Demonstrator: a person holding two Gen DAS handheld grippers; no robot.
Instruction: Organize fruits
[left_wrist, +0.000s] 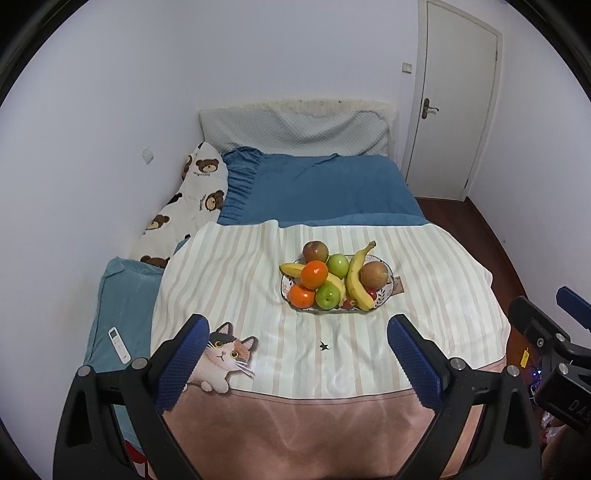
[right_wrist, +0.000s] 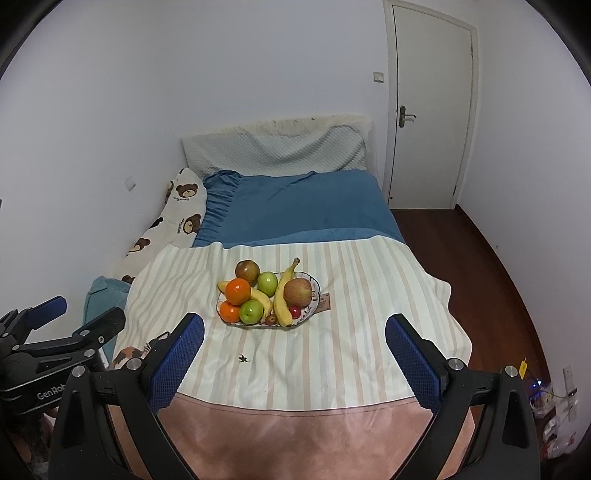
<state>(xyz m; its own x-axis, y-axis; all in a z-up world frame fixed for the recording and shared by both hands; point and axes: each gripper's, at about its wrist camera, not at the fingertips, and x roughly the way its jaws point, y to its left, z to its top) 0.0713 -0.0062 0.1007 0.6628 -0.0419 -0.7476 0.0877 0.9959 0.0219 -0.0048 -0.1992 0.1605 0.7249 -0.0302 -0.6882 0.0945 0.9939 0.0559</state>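
A patterned oval plate sits on the striped blanket covering the bed. It is piled with two oranges, two green apples, two reddish apples, bananas and small red fruits. My left gripper hangs open above the blanket's near part, short of the plate. My right gripper is open too, at a similar distance, holding nothing.
Blue bedding, a grey pillow and a bear-print pillow lie beyond the plate. A white remote rests on a light-blue cushion at left. A white door and dark wood floor are on the right.
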